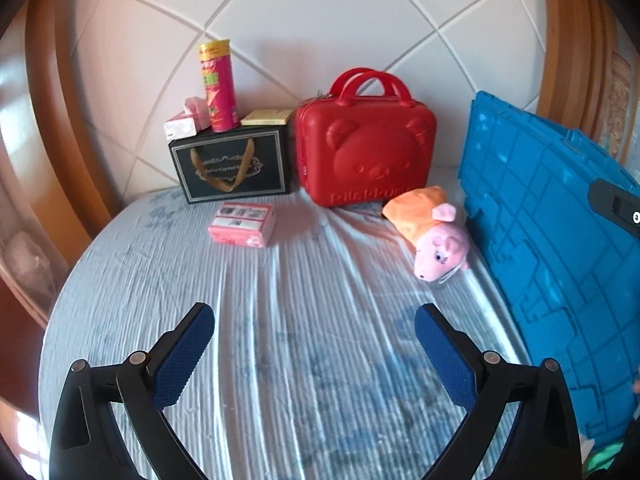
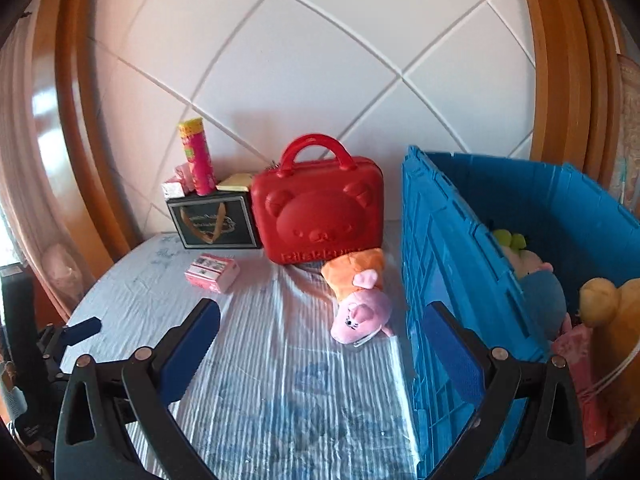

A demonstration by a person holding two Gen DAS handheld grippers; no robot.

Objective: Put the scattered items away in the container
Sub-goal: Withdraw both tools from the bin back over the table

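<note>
Behind everything rises a white quilted headboard point(image 1: 320, 20) framed in curved wood, and below it a bed point(image 1: 300, 340) covered in a pale blue ribbed sheet carries the scattered items.

Both grippers hover low over the sheet, empty. The left gripper point(image 1: 315, 318) has its blue-padded fingers spread wide; the right gripper point(image 2: 322, 318) is spread just as wide. Neither touches anything.

Ahead of the left gripper and to its right lies a pink pig plush toy point(image 1: 434, 234) in an orange dress, on its side, snout pointing back toward the grippers. It lies just beside the wall of a blue plastic crate point(image 2: 440, 260), which stands right of both grippers. The right wrist view looks over the rim onto several soft toys already inside. Ahead and slightly left lies a flat pink packet point(image 1: 243, 224).

Farther ahead, against the headboard, stand a red bear-faced carry case point(image 1: 366, 140) and a black gift box point(image 1: 234, 166), which bears a tall pink snack tube point(image 1: 218, 86), small pink packs and a yellow pad.

The pig looks like the nearest pick. A good grasp would likely close across its soft middle, lift it clear of the crate's rim, then release it over the toys inside. Its closeness to the crate wall could crowd the outer finger, so approaching from the open side seems wiser.
</note>
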